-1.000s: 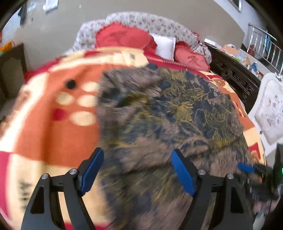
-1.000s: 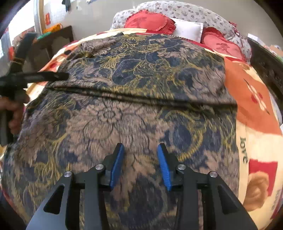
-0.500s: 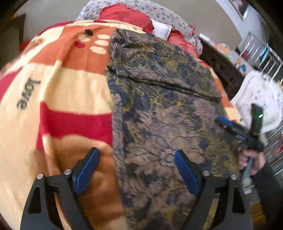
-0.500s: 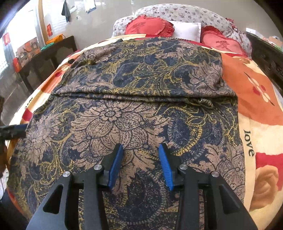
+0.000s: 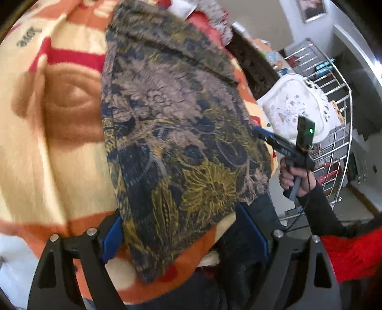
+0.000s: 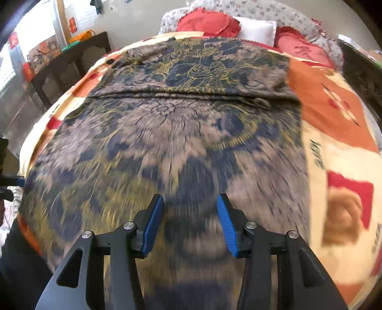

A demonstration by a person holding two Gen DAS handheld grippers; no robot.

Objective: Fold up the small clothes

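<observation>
While our left gripper gapes wide astride the patterned cloth's near corner, unpinched, our right gripper is opening, empty, cloth spread flat on the blanket beyond it.

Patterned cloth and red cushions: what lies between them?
In the right wrist view, only a strip of the blanket separates the patterned cloth from the red cushions.

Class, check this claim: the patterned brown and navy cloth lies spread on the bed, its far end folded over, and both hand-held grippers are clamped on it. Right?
Not quite. The cloth does lie spread with its far end folded over, but neither hand-held gripper is clamped on it: the left stands wide open in the left wrist view, and the right is opening, pads clear, in the right wrist view.
</observation>
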